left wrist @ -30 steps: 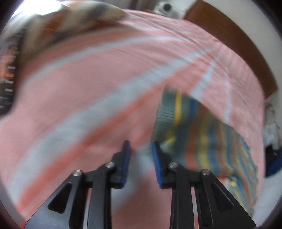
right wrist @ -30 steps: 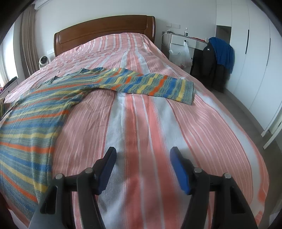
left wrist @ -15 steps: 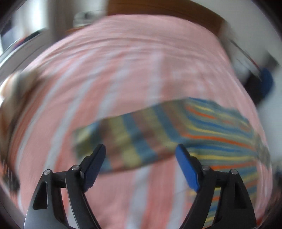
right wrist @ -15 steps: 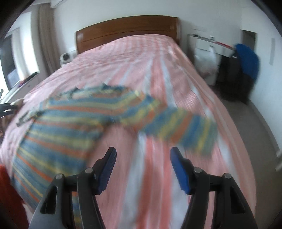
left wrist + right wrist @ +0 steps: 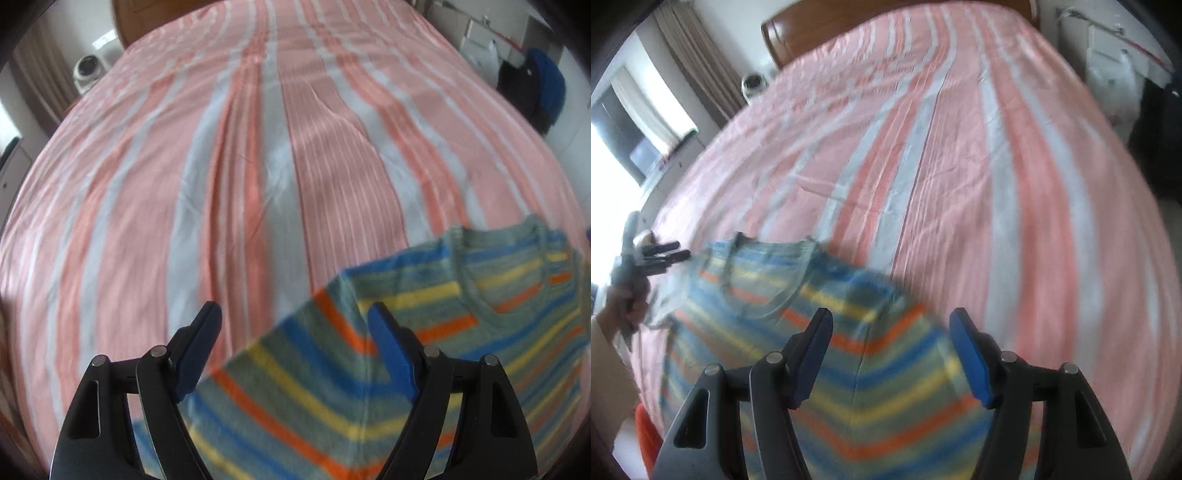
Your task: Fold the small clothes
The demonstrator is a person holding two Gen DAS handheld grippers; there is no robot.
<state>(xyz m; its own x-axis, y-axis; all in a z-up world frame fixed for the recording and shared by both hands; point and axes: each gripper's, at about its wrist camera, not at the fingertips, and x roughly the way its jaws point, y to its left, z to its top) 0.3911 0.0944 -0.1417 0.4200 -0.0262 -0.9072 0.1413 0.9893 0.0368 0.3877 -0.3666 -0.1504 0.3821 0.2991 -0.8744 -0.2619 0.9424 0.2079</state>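
A knitted sweater with blue, yellow, orange and grey-green stripes lies on the bed's pink and white striped sheet, its neckline to the right in the left wrist view. My left gripper hovers over the sweater's edge, open wide, with nothing pressed between its blue pads. My right gripper is open above the sweater, where the stripes meet in a chevron. The right wrist view also shows the left gripper at the far left, held in a hand.
A wooden headboard stands at the far end of the bed. A small white fan sits at the back left. Dark and blue clothing hangs by a desk on the right. Something red-orange shows at the lower left.
The left jaws went from narrow to wide apart. Both grippers swept across the bed and now hang over the sweater. The sleeve that lay stretched out on the sheet no longer shows there.
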